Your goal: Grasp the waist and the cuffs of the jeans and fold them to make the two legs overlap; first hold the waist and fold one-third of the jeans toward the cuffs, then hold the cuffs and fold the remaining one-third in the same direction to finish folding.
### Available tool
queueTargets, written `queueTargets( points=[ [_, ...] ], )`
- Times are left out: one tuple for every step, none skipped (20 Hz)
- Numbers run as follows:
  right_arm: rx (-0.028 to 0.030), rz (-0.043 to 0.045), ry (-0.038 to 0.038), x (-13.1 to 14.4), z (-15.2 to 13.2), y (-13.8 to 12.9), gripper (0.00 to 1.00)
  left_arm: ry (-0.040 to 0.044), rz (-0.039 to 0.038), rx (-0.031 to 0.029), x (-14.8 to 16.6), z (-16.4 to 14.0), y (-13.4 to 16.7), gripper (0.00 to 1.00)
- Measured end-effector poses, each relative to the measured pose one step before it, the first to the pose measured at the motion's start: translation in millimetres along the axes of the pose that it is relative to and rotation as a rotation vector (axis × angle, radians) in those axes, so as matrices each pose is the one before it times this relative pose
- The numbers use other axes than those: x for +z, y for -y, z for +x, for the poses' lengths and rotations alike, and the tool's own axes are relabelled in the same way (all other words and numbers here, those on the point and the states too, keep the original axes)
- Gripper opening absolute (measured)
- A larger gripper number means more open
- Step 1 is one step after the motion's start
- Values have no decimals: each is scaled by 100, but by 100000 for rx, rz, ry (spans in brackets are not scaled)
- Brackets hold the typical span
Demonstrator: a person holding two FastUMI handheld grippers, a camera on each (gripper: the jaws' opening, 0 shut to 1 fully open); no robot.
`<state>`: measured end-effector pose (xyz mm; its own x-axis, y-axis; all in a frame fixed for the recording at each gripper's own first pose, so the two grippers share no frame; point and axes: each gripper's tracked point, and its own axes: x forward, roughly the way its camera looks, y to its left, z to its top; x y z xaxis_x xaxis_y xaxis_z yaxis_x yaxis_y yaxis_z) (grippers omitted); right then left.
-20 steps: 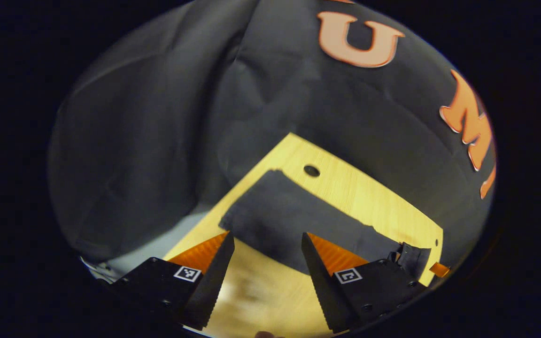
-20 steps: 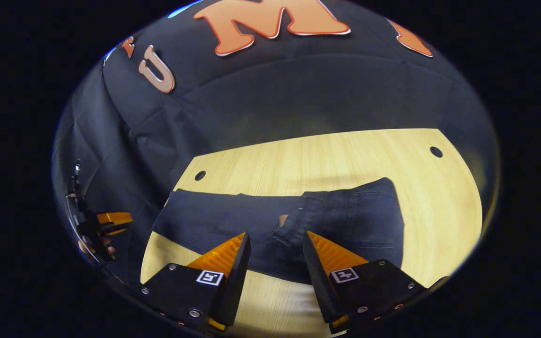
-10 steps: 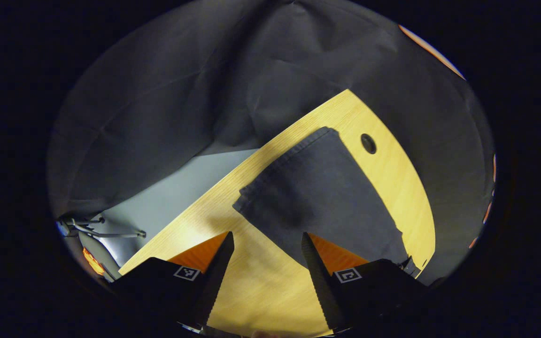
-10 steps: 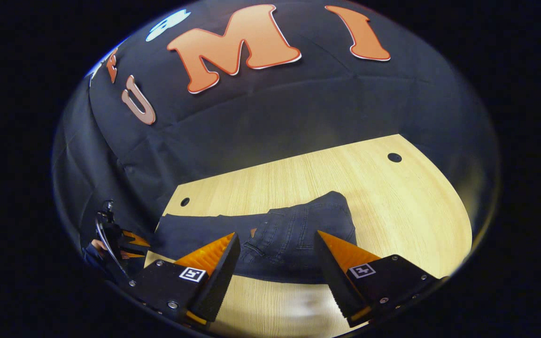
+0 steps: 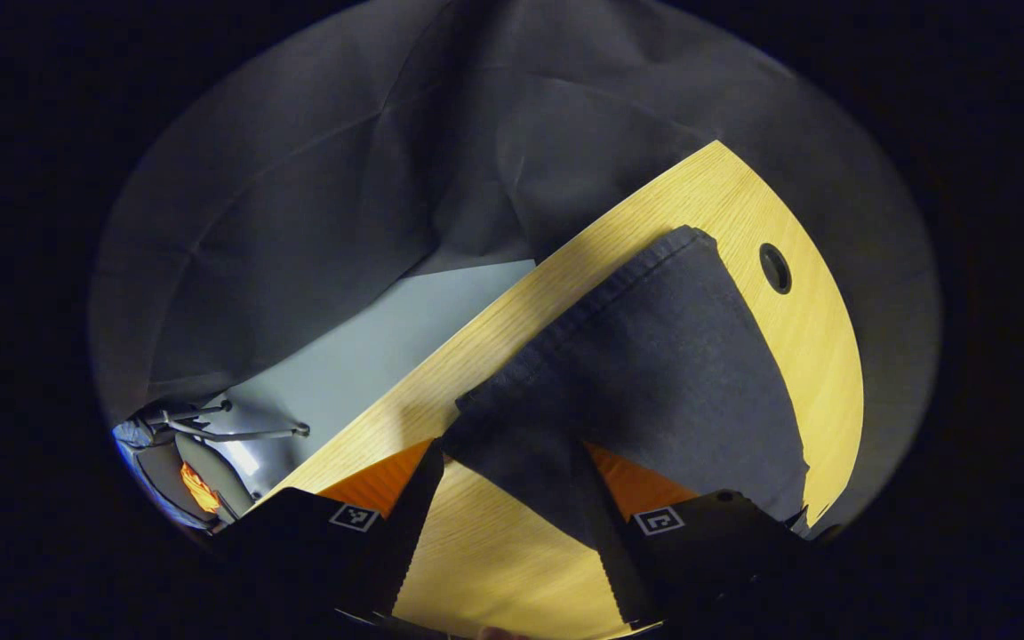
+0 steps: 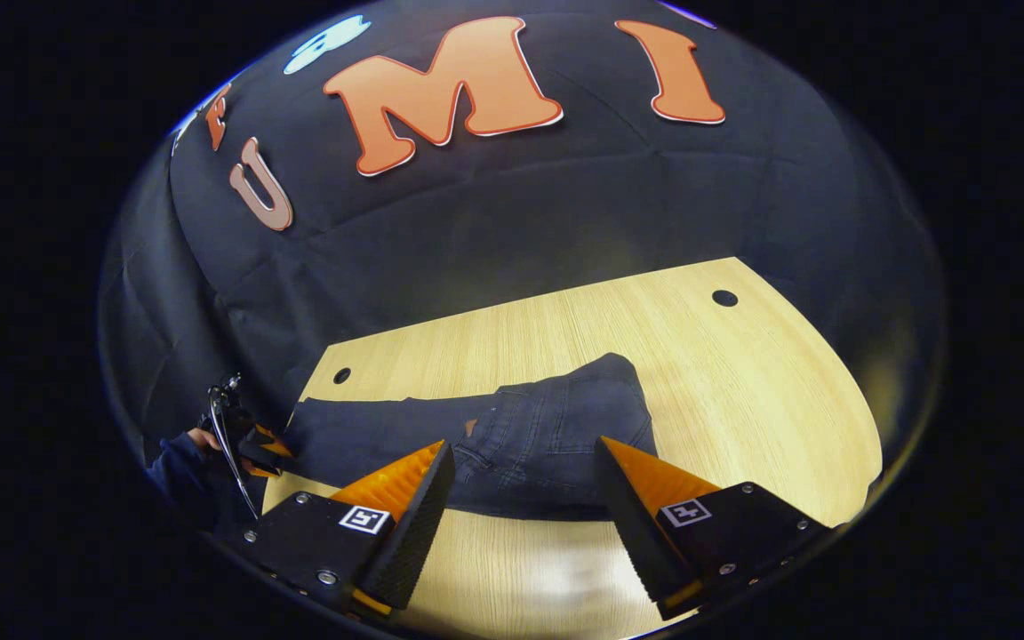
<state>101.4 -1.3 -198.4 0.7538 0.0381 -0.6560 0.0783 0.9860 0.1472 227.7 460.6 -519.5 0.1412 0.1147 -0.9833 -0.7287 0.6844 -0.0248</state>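
The left gripper (image 5: 505,498), fingers apart, has the jeans' cuff corner (image 5: 512,444) entering its gap, likely lining up to pinch it near the table's (image 5: 494,569) end edge. The right gripper (image 6: 523,498), also spread, hangs short of the waist (image 6: 556,436), gripping nothing. The jeans (image 6: 441,436) lie lengthwise along the table; the waist's near edge is hidden by shadow.

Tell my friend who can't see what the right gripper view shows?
Dark jeans lie on a light wooden table, the waist end nearest the open right gripper, which hovers in front of them. At the far left, the left gripper, held in a person's hand, is at the cuffs end.
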Motion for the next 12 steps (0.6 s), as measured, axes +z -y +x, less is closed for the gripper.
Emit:
queueTargets(
  points=[
    [-217,168,166,-70,-121,-132,95,307,1098,1527,-35,344,-30,87],
    [-500,177,11,-190,-67,-276,95,818,155,1370,-129,-228,-7,87],
    [-408,558,82,-216,-99,-44,95,2262,1076,515,262,157,331,88],
    [48,1435,171,-116,-156,-311,95,2094,648,260,129,-136,92,87],
    [-63,1505,29,-272,-31,-292,95,1452,-35,88,0,184,367,88],
    [443,845,-362,-321,-152,-330,95,1976,1959,-427,130,2,83,88],
    [-570,166,-102,-305,10,-7,95,2005,2286,-762,146,-208,-94,88],
    [-200,-86,-175,-226,-187,5,95,2346,1433,-746,-12,12,100,87],
    [-309,193,-80,-169,-227,-130,95,2087,2653,-1335,323,159,349,84],
    [-42,256,205,-82,-284,-32,95,2464,3352,-1836,19,70,440,84],
    [-100,34,-120,-203,-316,2,95,2877,4325,-1886,208,372,771,72],
    [-1260,-243,-42,-234,-382,307,95,2275,4201,-2300,252,175,854,59]
  ],
)
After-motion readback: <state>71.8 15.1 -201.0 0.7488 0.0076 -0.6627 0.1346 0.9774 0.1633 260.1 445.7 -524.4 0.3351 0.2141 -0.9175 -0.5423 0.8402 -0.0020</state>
